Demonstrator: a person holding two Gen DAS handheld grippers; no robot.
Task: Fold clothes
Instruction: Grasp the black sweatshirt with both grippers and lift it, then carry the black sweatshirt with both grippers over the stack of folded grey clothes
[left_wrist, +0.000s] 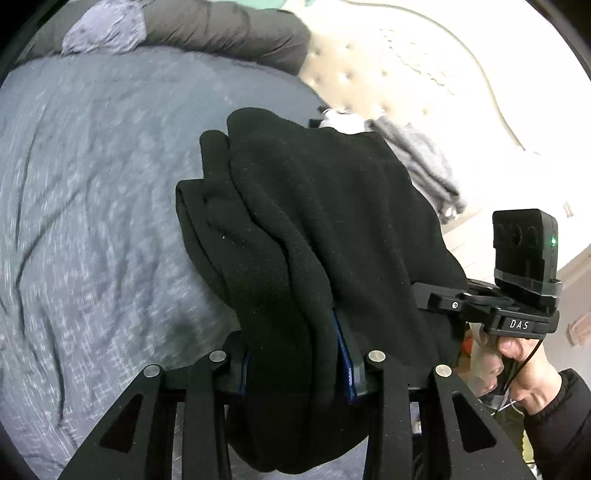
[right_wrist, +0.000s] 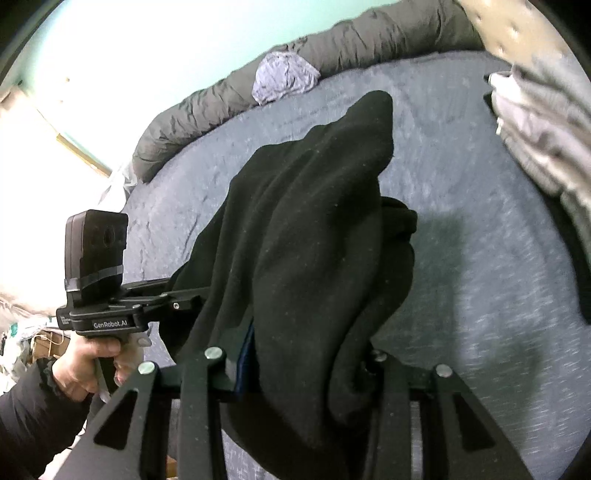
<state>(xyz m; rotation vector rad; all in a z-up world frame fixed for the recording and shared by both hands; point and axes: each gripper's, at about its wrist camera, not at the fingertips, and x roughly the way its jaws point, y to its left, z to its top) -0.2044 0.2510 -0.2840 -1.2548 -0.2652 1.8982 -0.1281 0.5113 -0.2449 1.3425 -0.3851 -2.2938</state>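
A black fleece garment (left_wrist: 325, 236) hangs bunched in thick folds between the two tools, held above a bed covered with a mottled grey-blue sheet (left_wrist: 92, 221). In the left wrist view the left gripper (left_wrist: 295, 369) is clenched on a wad of the fleece, its blue-edged pads pressed into the cloth from both sides; the rest of the fabric rises toward 12 o'clock and drapes over toward 3 o'clock, where the right gripper (left_wrist: 439, 299) reaches into it. A person's hand (left_wrist: 528, 373) in a dark sleeve grips that tool's handle at 4 o'clock.

In the right wrist view the right gripper (right_wrist: 295, 365) is likewise clamped on the black fleece (right_wrist: 314, 229), which covers its fingers and peaks toward 1 o'clock. The left gripper (right_wrist: 177, 295) enters the cloth from 9 o'clock, held by the other hand (right_wrist: 88, 365) at 8 o'clock.

A rolled dark grey duvet (right_wrist: 221, 103) lies along the far edge of the bed, with a crumpled pale lilac cloth (right_wrist: 284, 77) resting against it at 12 o'clock. A pile of grey and white clothes (right_wrist: 546, 129) sits at 2 o'clock, near a tufted beige headboard (left_wrist: 351, 74)
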